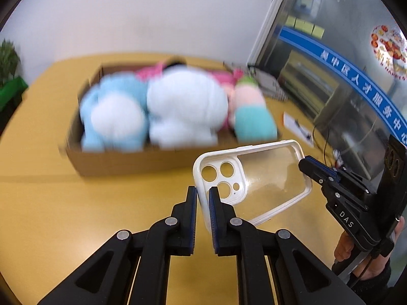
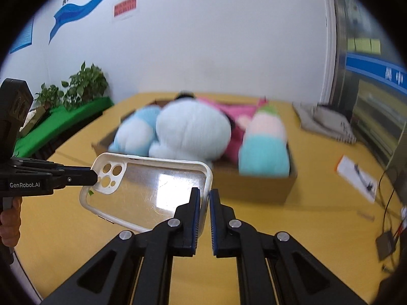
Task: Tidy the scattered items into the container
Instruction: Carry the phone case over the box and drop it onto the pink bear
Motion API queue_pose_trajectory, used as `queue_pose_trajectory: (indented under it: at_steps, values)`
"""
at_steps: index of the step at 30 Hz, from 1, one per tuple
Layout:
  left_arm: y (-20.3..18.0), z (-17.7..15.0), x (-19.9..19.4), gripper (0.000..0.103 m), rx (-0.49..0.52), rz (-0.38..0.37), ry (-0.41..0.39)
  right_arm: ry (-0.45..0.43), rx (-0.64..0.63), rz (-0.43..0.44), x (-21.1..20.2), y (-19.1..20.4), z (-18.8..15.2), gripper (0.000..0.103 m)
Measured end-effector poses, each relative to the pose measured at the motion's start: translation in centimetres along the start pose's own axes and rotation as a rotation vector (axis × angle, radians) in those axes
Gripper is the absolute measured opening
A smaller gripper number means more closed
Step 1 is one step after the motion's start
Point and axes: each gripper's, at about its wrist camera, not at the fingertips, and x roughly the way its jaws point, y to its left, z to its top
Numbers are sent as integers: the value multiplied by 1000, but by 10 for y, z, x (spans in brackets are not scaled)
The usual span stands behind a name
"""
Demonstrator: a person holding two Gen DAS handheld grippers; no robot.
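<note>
Left wrist view: nearest, the left claw [image 1: 202,198], black with ribbed blue pads, is clamped on the camera-hole end of a phone case [image 1: 267,178]. The case is a rounded rectangle, white rim around a clear glossy back, held above the yellow surface [image 1: 38,203] and tilted. The right claw [image 1: 306,167] bites the opposite end, a hand [image 1: 356,249] gripping its handle. Behind sits a shallow cardboard box [image 1: 127,160] packed with plush toys [image 1: 185,106] (soft, rounded, blue, white and pink, all blurred). A white paper [image 1: 296,127] lies right of the box.

Right wrist view: nearest, the right claw [image 2: 203,200] is closed on the case's [image 2: 152,188] plain end; the left claw [image 2: 94,178] pinches the lens corner. This view alone shows potted plants [image 2: 84,84] on a green ledge, a grey slab [image 2: 325,122] at the surface's far right, and a small dark box on wires [image 2: 386,244].
</note>
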Motion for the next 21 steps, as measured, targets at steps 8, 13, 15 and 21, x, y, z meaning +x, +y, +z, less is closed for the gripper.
queue_pose_trajectory:
  at_steps: [8,13,15,21]
  values:
    - [17,133,15,9,60,34,-100,-123,0,-11,38,-12,115,7]
    - [31,201,52,9,73,73,-105,-147,-19,-64,88,-20,170,7]
    - [38,218,72,9,68,77,-85,-127,-11,-64,113,-27,179,7]
    - [55,243,153,7,42,98,10,-23,38,-98,198,-55,171,7]
